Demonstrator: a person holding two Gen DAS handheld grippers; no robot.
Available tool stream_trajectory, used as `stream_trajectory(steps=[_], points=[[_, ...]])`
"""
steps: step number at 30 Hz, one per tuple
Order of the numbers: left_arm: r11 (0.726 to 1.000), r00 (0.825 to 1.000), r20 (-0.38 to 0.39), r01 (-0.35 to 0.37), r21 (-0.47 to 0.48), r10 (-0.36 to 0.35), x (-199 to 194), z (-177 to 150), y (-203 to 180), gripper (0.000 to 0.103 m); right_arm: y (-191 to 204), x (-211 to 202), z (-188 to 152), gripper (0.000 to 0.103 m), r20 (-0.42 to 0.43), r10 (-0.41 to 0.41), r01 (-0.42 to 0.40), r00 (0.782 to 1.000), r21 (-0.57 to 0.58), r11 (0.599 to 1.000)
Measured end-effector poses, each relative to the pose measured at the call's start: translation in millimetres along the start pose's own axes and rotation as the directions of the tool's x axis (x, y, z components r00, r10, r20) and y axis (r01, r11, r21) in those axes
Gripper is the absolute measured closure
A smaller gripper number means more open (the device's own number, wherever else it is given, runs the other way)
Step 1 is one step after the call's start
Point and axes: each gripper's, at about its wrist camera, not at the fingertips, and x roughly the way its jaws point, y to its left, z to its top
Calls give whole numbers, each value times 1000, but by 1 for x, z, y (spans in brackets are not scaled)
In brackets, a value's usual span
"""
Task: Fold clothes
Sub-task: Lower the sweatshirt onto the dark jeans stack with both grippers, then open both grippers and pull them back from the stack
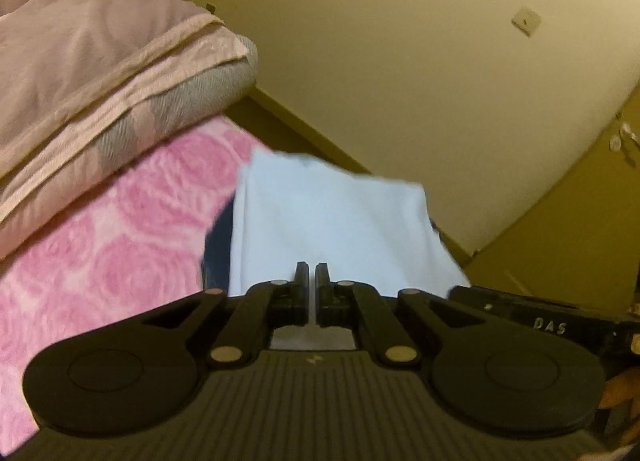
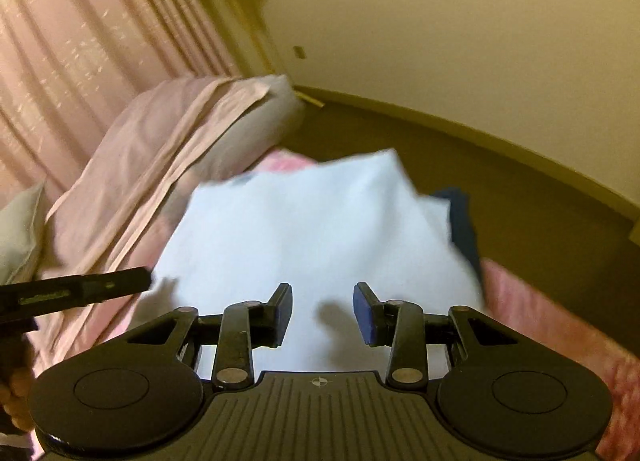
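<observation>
1. I am holding my left gripper (image 1: 312, 273) with its fingers (image 1: 301, 275) drawn almost together; only a thin slit separates them. The white garment (image 1: 332, 221) lies directly beyond and under the tips, but I cannot tell whether any cloth is pinched in the slit.
2. I am holding my right gripper (image 2: 322, 311) with its fingers (image 2: 285, 307) spread wide apart and gripping nothing. Blue pads face each other across the gap, and white cloth shows between and below them.
3. The white garment (image 2: 312, 229) is lying on the bed, on a pink rose-patterned blanket (image 1: 120, 245). It is motion-blurred in both views, so its creases cannot be read.
4. A dark blue item (image 1: 218, 245) is showing at the left edge of the white garment in the left wrist view, and at its right edge (image 2: 462, 217) in the right wrist view; it appears to lie underneath.
5. Folded pale pink bedding (image 1: 100, 73) is stacked at the far left of the bed, well apart from the garment.
6. Pink curtains (image 2: 92, 29) are hanging at the far left, and a cream wall (image 1: 380, 61) is running behind the bed.
7. The left gripper's black body (image 2: 76, 291) is entering the right wrist view from the left, just beside the garment's near left edge.
</observation>
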Motion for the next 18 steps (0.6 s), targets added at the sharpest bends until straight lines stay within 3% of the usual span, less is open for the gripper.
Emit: stream_trajectory(steps=[5,12,16,17,18], points=[[999,998,-47,-53,-7,53,30,-19,8,103,21,-19,-30,66,-14,9,-9,1000,-43,999],[995,993,-58,-100,17,101,31,-14,3,102,30,-8,-24,63,-47,-25,19,999,-120,993],[992,991,-53,-124,13,125,2,-5,-8,101,16,-30,-28,61,-28,7,-8,1000,-5,1000],[991,990,-44,-134,20,135,-8,-5,-10,100,13,-42,-33,52,-13,13,-12,1000,22,1000],[988,987,-41,-154,25,155,-20,-7,-13,100,11,-55,-39,32,2,12,-12,1000,36,999]])
